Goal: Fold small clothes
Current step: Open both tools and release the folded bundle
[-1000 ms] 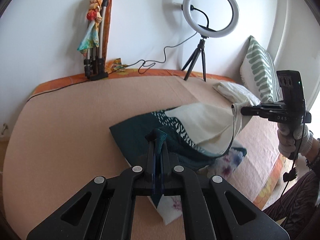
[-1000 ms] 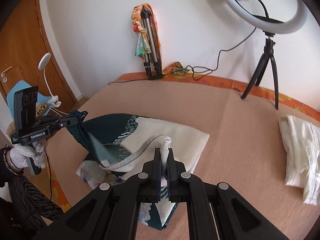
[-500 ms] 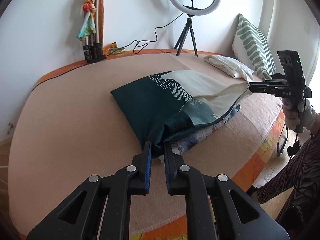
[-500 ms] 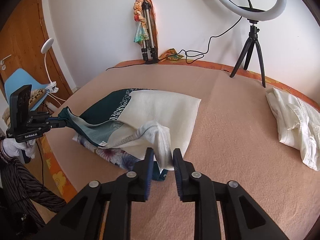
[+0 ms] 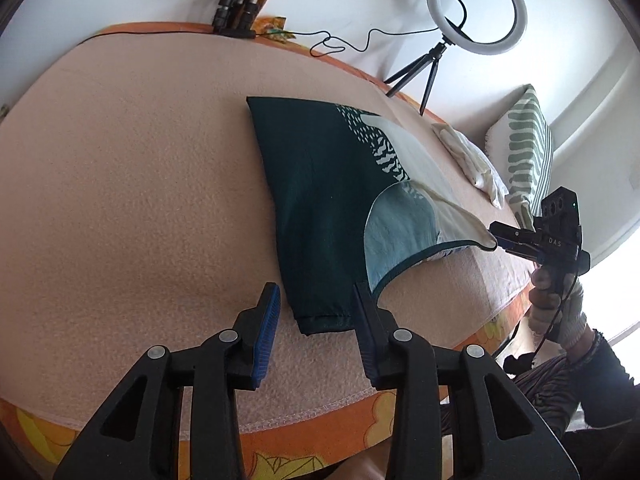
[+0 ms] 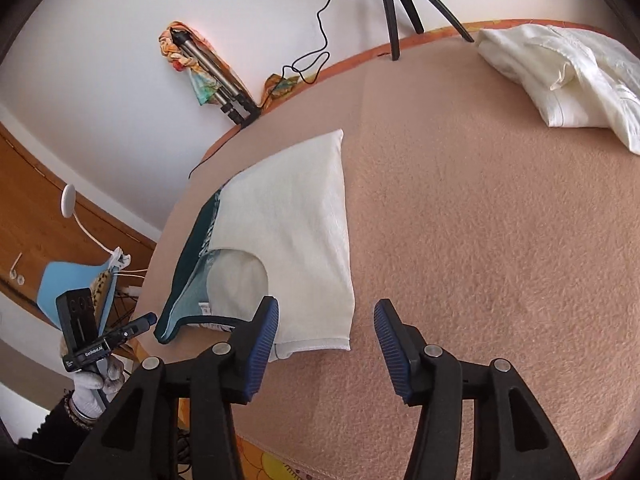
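Both my grippers opening, nothing clamped. Garment [image 5: 332, 208] corner between left gripper [image 5: 316, 316] pads; right gripper [image 6: 326, 332] just beside pale corner; long axis running away.

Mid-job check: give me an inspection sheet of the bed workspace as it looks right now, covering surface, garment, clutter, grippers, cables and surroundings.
Surface: peach blanket over the bed, lying smooth.
Job's things: folded dark green and cream garment lying flat on the blanket, near corners by both grippers.
Clutter: crumpled white garment farther along the bed; striped pillow against the wall.
Grippers: left gripper jaws opening, garment corner between them, pads not pressing; right gripper jaws opening, garment corner between them, not gripped.
Cables: black cable trailing along the wall edge from the ring light.
Surroundings: folded tripod wrapped in a colourful scarf, leaning on the white wall; wooden door.
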Demonstrator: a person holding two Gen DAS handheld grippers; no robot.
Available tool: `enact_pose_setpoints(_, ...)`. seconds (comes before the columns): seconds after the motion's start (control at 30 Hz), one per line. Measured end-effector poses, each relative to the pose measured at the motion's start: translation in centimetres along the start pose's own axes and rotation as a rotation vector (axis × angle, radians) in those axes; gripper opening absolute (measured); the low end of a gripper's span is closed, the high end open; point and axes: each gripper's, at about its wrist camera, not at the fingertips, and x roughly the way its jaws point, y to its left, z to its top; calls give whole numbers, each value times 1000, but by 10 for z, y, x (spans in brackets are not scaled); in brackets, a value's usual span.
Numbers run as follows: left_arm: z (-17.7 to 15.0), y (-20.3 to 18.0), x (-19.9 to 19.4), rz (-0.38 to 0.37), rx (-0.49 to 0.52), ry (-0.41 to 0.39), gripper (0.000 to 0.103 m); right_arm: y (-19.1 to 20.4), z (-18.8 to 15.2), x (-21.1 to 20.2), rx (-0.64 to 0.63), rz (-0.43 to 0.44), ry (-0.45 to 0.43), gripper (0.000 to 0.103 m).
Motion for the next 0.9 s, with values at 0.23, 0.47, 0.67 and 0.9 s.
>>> enact_pose_setpoints(0.23, 0, -16, 8, 14, 66, 17, 34, 3, -4, 12, 42, 68, 44, 9)
enact_pose_setpoints(0.47, -9, -22, 13, 72, 151, 53, 34, 13, -10, 9, -76, -77, 64, 2)
enact_pose_setpoints(0.67, 4, -12, -6, 63, 122, -13, 34, 24, -6, -7, -115, -70, 30, 34)
enact_pose_setpoints(0.9, 32, 3, -16, 62, 64, -65, 38, 30, -10, -24, -31, 6, -7, 59)
